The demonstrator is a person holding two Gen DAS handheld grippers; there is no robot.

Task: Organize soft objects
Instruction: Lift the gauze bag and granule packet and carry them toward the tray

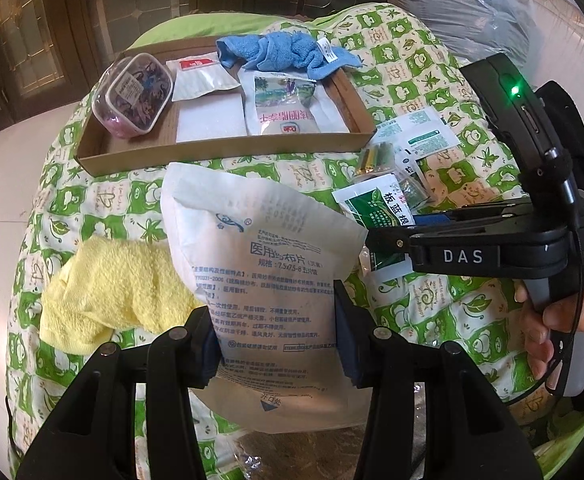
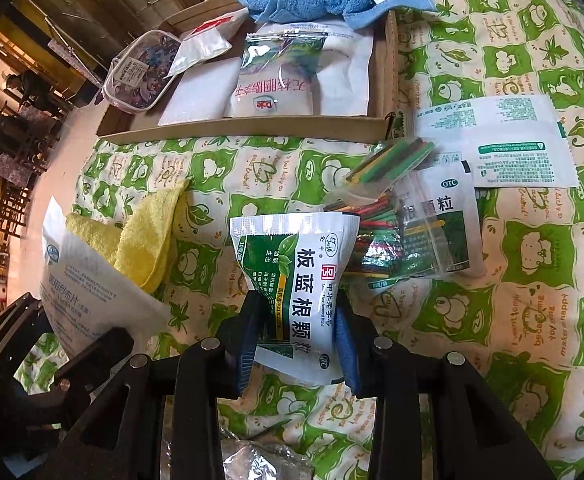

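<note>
Two claws over a green quilt (image 2: 532, 80): the left claw (image 1: 277, 344) pinches one white gauze pack (image 1: 267, 264), the right claw (image 2: 298, 332) one green sachet (image 2: 296, 276), near one cardboard tray (image 1: 227, 148).

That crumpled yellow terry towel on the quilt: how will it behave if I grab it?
The crumpled yellow terry towel lies in loose folds, so it will likely hang floppy and drape. Its looped pile should grip well, probably not slip. One edge sits under the white gauze packet held in the left gripper, so it may drag.
</note>
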